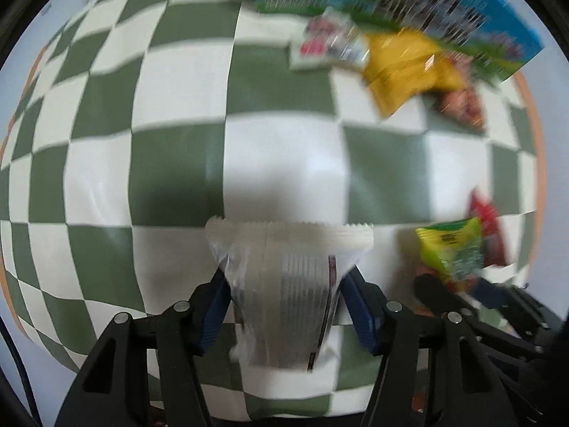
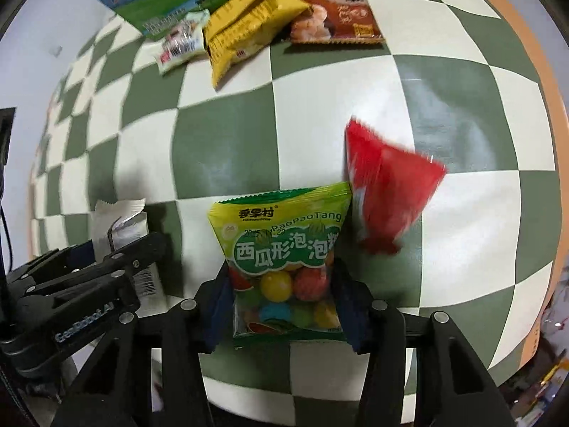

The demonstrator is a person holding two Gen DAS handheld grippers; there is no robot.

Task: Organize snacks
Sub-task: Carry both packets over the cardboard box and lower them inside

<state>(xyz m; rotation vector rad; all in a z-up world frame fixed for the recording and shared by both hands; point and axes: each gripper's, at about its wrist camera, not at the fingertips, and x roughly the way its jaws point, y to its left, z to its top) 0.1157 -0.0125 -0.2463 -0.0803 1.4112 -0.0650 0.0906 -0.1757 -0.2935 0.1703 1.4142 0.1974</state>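
Observation:
My left gripper (image 1: pixel 284 302) is shut on a white and clear snack packet (image 1: pixel 288 284), held above the green and white checkered cloth (image 1: pixel 170 163). My right gripper (image 2: pixel 281 295) is shut on a green and yellow bubble-gum bag (image 2: pixel 281 249) with coloured balls inside. That bag also shows at the right of the left wrist view (image 1: pixel 451 249). A red packet (image 2: pixel 384 192) lies just right of the bag, blurred. The left gripper and its white packet (image 2: pixel 121 227) show at the left of the right wrist view.
At the far edge lie a small white and red packet (image 2: pixel 181 42), a yellow bag (image 2: pixel 245 25), a brown snack bag (image 2: pixel 334 14) and a blue and green carton (image 2: pixel 160 0). The cloth's orange rim (image 2: pixel 533 53) curves on the right.

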